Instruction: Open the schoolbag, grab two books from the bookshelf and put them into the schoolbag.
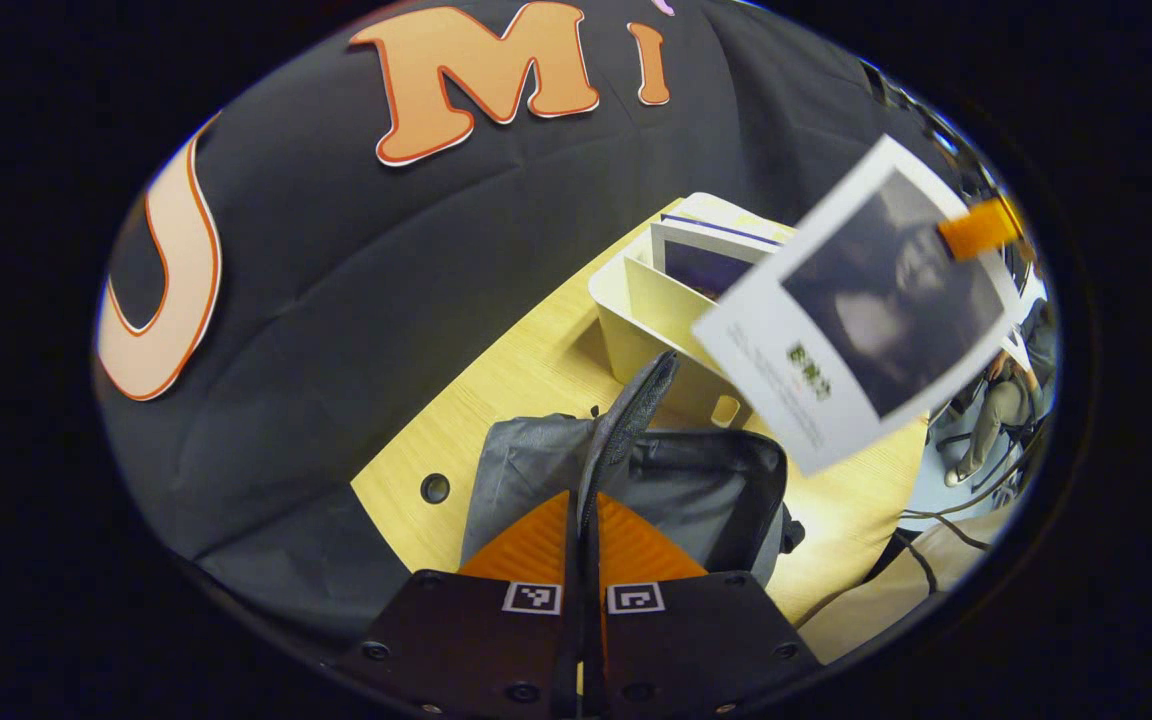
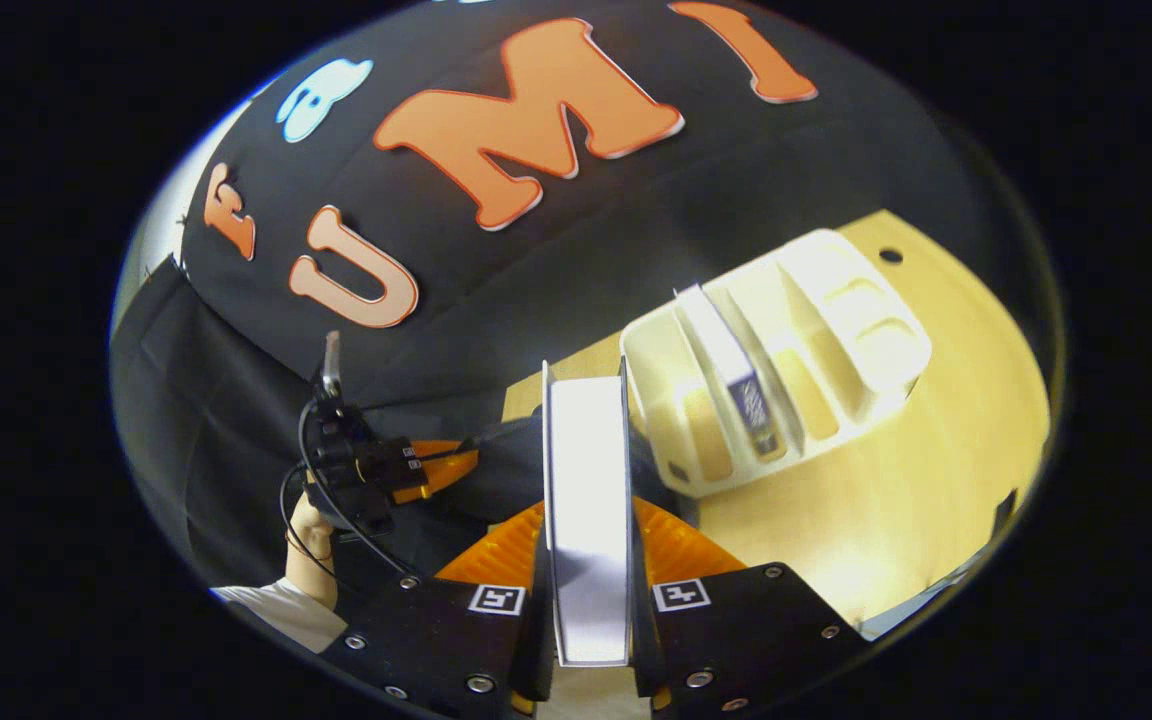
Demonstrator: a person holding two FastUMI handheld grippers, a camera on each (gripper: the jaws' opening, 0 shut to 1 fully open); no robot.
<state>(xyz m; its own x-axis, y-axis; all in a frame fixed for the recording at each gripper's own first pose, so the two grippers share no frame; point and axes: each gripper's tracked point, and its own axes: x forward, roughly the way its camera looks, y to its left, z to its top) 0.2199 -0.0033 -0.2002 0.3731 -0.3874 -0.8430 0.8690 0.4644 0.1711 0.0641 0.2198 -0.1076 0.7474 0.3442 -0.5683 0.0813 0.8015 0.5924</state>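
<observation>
A grey schoolbag [image 1: 706, 490] lies open on the wooden table [image 1: 496, 380]. My left gripper [image 1: 583, 500] is shut on the bag's raised flap edge [image 1: 631, 400] and holds it up. A white-covered book [image 1: 856, 320] with a dark picture hangs in the air above and right of the bag, with a finger [image 1: 981, 228] of the right gripper on its far edge. In the right gripper view that book [image 2: 586, 450] stands edge-on, and my right gripper [image 2: 586, 510] is shut on it. The left gripper [image 2: 406, 470] shows beyond, at the dark bag [image 2: 506, 470].
A white slotted book rack [image 1: 636, 310] stands behind the bag with books [image 1: 706, 260] in it; in the right gripper view the rack [image 2: 836, 300] holds one upright book [image 2: 741, 385]. A hand [image 2: 311, 540] holds the left gripper. Cables [image 1: 946, 530] trail off the table's right edge.
</observation>
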